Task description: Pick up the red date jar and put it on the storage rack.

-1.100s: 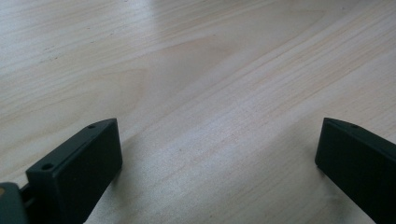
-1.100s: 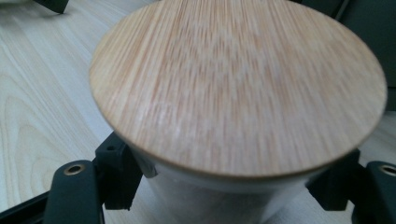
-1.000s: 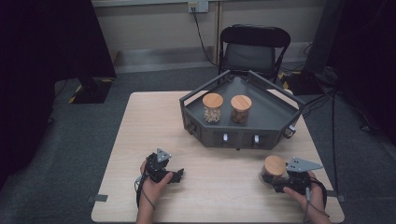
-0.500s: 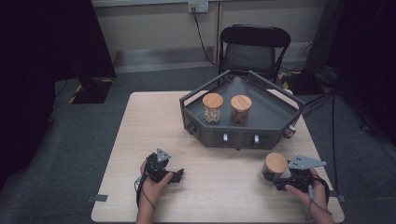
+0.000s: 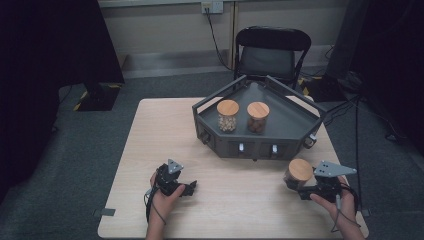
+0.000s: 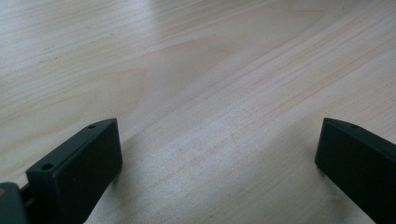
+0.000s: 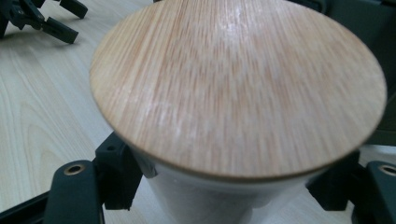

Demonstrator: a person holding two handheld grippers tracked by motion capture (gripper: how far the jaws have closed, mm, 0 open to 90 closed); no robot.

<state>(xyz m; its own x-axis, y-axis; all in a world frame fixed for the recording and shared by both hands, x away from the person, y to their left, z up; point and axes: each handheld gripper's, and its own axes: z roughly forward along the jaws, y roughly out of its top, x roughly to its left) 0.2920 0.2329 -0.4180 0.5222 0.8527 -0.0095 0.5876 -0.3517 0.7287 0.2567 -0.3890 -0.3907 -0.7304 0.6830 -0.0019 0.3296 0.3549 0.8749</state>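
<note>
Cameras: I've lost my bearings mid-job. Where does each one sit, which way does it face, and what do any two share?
High view: above the person's side, looking forward and down at the table, the tray, both hands and grippers.
Left gripper view: rides the left gripper, facing bare tabletop between its open jaws.
Right gripper view: rides the right gripper, looking over the held jar; its jaws clamp the glass.
Shared: the jar and the left gripper, also at the right gripper view's top left.

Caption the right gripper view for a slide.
Right gripper shut on a wooden-lidded jar above the table.
</note>
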